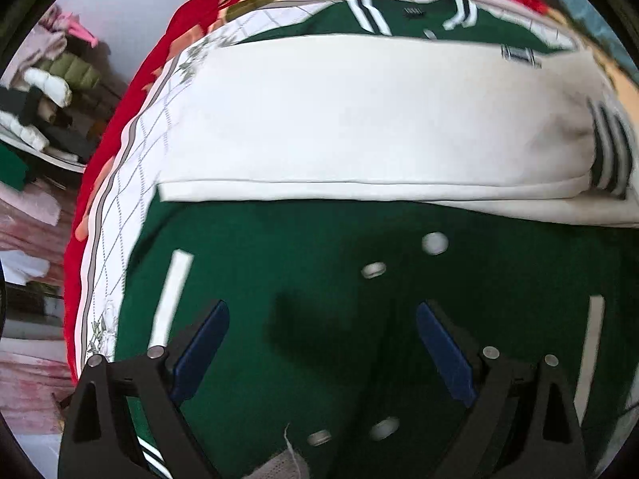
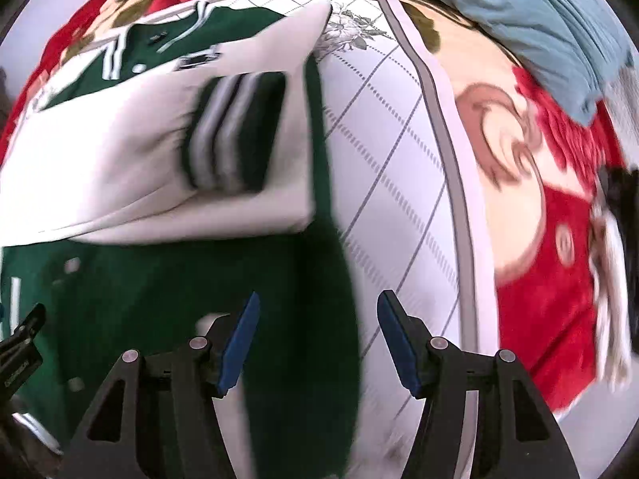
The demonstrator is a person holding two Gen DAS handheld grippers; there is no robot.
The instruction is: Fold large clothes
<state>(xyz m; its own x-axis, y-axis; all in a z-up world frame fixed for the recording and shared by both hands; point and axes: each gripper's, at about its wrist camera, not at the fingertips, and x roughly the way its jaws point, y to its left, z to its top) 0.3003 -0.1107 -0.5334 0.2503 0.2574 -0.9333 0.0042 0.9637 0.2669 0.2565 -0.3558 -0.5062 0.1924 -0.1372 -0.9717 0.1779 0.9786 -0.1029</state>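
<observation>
A green varsity jacket (image 1: 279,263) with white sleeves lies on a white quilted mat (image 1: 131,215). A white sleeve (image 1: 379,119) is folded across its chest, its striped green cuff (image 1: 611,151) at the right. My left gripper (image 1: 321,319) is open above the green front, near the snap buttons (image 1: 434,242). In the right wrist view the jacket (image 2: 159,299) fills the left, with the sleeves (image 2: 120,151) and cuff (image 2: 235,135) across it. My right gripper (image 2: 317,311) is open and empty over the jacket's right edge. The left gripper's tip (image 2: 24,335) shows at the far left.
The mat (image 2: 391,159) lies on a red floral blanket (image 2: 551,279). A blue cloth (image 2: 539,20) is bunched at the far right. Piles of clothes (image 1: 44,92) sit on shelves left of the bed.
</observation>
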